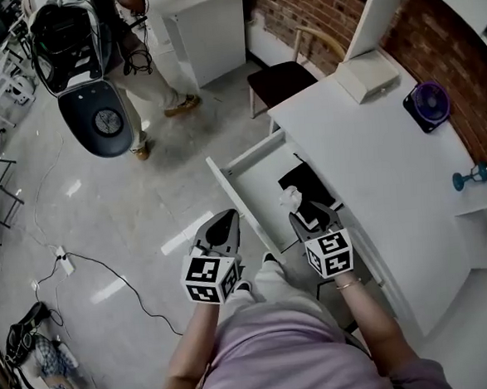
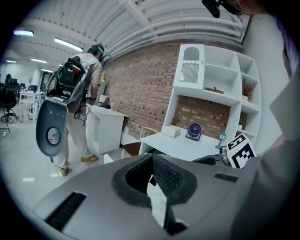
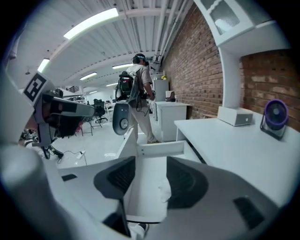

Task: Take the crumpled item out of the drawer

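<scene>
1. The open white drawer (image 1: 224, 185) of the long white desk (image 1: 375, 172) stands pulled out, and the head view looks down into it.
2. The crumpled white item (image 1: 289, 199) lies on the drawer's floor, on the side nearest the desk's edge.
3. My right hand-held gripper (image 3: 151, 161) is released: its dark ribbed pads stand well apart and point down into the drawer. In the right gripper view the crumpled item sits low in the gap, just beside the right pad, and neither pad presses on it. In the head view it lies just ahead of the tips.
4. My left hand-held gripper (image 2: 152, 157) is clenched, tips together with nothing between them. It hovers by the near end of the drawer's front panel, beside the right one.
5. On the desk, a small purple fan (image 1: 428, 104) and a flat white box (image 1: 368, 77) stand near the red brick wall (image 1: 322, 5), well apart from the drawer.
6. A person with a black backpack (image 1: 64, 36) stands on the grey floor (image 1: 128, 214) beyond the drawer.
</scene>
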